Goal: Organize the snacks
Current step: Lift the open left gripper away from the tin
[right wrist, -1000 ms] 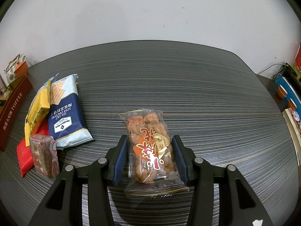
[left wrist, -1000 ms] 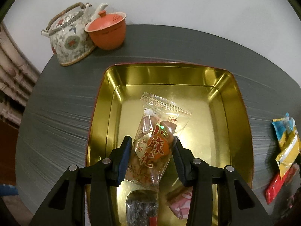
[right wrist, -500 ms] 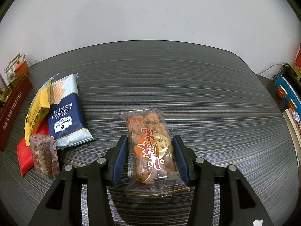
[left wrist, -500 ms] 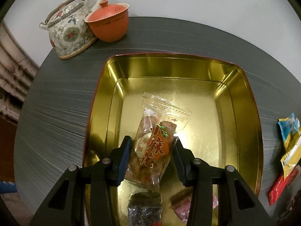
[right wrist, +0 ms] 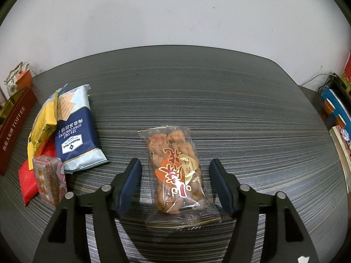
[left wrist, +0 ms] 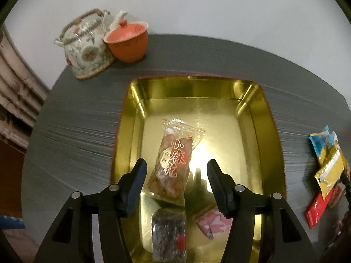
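Note:
A gold tin tray (left wrist: 272, 135) sits on the dark table. In it lie a clear packet of fried twists (left wrist: 173, 164), a dark packet (left wrist: 169, 236) and a pink packet (left wrist: 215, 221). My left gripper (left wrist: 175, 175) is open above the tray, its jaws well apart on either side of the twist packet. In the right wrist view, a second packet of fried twists (right wrist: 177, 171) lies flat on the table. My right gripper (right wrist: 175, 182) is open, with its jaws apart on either side of it.
A patterned teapot (left wrist: 85, 48) and an orange lidded cup (left wrist: 127, 39) stand behind the tray. A blue cracker pack (right wrist: 74, 129), a yellow packet (right wrist: 43, 122), a red packet (right wrist: 26, 182) and a small wrapped block (right wrist: 48, 179) lie left of my right gripper. These snacks also show right of the tray (left wrist: 326, 168).
My left gripper has opened and let go of the twist packet, which now lies in the tray. My right gripper's jaws have spread wider around the second twist packet.

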{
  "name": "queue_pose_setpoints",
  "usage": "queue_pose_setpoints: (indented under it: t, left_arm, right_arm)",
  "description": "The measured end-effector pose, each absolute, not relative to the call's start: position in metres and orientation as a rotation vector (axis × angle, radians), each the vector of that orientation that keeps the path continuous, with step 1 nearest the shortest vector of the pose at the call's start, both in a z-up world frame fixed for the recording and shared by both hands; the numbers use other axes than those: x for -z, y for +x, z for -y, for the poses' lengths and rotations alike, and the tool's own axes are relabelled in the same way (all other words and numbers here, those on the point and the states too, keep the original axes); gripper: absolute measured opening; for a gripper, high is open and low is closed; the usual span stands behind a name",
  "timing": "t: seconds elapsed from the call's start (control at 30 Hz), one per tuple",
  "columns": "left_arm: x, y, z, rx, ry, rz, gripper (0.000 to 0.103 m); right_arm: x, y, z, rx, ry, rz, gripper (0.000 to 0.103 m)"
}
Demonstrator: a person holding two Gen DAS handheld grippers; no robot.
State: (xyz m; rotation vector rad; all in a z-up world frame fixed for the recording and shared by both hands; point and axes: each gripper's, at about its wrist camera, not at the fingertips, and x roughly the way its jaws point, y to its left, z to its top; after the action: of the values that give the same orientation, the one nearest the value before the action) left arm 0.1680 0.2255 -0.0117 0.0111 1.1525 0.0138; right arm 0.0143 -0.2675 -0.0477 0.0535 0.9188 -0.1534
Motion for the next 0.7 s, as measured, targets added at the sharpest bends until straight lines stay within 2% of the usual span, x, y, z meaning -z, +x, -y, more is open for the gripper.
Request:
queue_pose_setpoints:
  t: [0.23, 0.43, 0.57, 0.7]
  left_arm:
    - [-0.025, 0.125, -0.242, -0.045, 0.027, -1.063, 0.058]
    - [-0.043, 0.095, -0.26, -0.128, 0.036, -1.012, 0.058]
    - [-0.044, 0.083, -0.275, -0.188, 0.025, -0.999, 0.058]
    - [-0.036, 0.073, -0.289, -0.237, 0.009, -1.007, 0.059]
  right_arm:
    - [0.045, 0.012, 0.273, 0.154, 0.055, -0.917, 0.061]
    - [0.041, 0.005, 0.28, 0.16, 0.067, -0.91, 0.051]
    - [0.039, 0.0, 0.284, 0.16, 0.06, -0.905, 0.041]
    - [0.037, -0.004, 0.288, 0.165, 0.05, -0.905, 0.037]
